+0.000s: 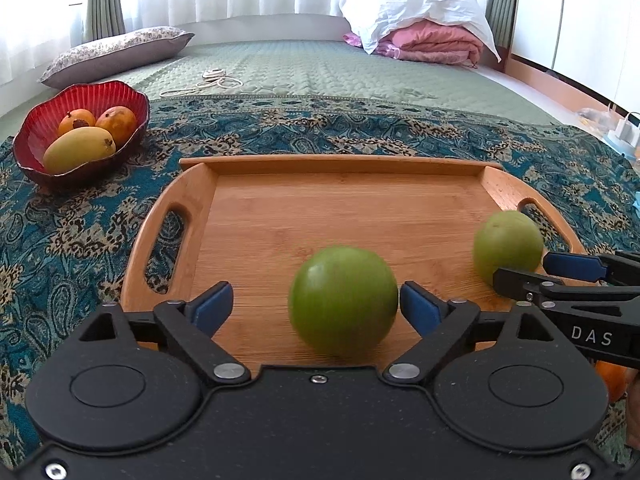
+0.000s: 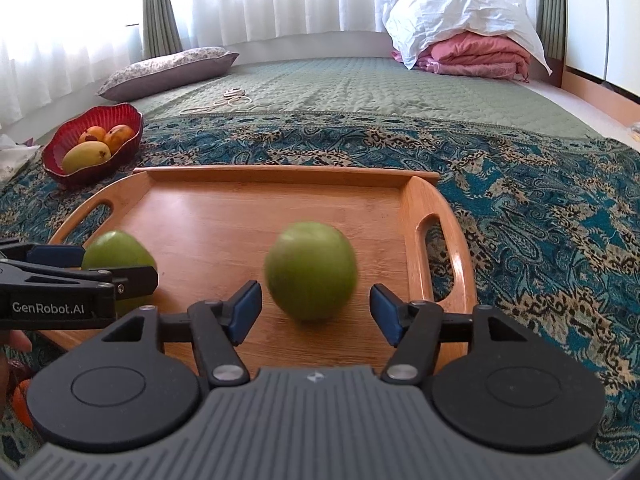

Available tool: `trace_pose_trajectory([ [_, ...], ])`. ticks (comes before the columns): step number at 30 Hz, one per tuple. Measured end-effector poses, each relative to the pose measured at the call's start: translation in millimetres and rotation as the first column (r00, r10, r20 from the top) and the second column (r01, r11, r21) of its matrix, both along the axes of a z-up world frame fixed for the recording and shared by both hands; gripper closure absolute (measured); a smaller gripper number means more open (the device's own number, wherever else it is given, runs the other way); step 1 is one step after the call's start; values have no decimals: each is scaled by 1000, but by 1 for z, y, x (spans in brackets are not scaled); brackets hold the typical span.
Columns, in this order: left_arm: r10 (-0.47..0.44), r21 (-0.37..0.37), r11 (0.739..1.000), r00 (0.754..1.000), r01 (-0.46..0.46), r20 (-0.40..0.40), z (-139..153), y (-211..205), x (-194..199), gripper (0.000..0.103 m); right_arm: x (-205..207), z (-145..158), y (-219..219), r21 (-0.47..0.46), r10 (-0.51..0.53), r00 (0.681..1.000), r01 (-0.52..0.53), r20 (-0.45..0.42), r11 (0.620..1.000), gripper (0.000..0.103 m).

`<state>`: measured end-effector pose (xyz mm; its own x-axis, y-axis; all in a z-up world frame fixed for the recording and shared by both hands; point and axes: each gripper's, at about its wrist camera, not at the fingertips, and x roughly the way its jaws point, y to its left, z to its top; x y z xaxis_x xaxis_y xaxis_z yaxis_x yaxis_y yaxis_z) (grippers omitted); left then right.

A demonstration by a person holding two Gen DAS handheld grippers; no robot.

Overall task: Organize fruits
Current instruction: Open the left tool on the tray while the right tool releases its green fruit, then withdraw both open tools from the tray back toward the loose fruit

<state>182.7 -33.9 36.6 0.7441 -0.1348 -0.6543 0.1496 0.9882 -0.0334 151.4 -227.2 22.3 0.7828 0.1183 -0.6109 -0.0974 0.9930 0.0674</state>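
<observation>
On the bed, over the blue patterned cloth, a wooden tray with two green fruits side by side on its near part. Left tongs wide open around the nearer green fruit, which looks a bit blurred; one blue pad just beside it or maybe touching, the other pad well apart, so no squeeze on it. Right tongs open too, the other green fruit sitting between the pads with a gap on each side. Both fruits resting on the tray's own wood, not lifted. Probably set down here on purpose, green ones together on the tray, apart from the others. Far off to the left, a red bowl with three yellow and orange fruits already grouped, maybe mangoes, hard to be sure. Flat tray with raised edges, good for stopping round fruit from rolling off the soft bed. Near edge of the tray hidden under the tongs' black bodies. Something orange peeking out low at the side, mostly cut off, maybe more fruit. Bit of a hand at the picture's edge. Pillow and folded bedding far behind, near the bright curtains.
</observation>
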Motion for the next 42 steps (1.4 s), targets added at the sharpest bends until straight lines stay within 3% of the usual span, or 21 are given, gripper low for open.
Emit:
trace_pose_trajectory([
  [13,-6,-22,1000,1000,6,8,-1,6,-10,3,-10,-1,4,6,10,1000,-10,11,1000,24],
  [35,-6,-58,998,998,10,64,12,15,-56,0,-53,10,8,36,17,995,-20,98,999,15],
  [42,15,-42,999,992,-10,124,14,22,-86,0,-78,10,20,-29,48,986,-44,160,999,14],
])
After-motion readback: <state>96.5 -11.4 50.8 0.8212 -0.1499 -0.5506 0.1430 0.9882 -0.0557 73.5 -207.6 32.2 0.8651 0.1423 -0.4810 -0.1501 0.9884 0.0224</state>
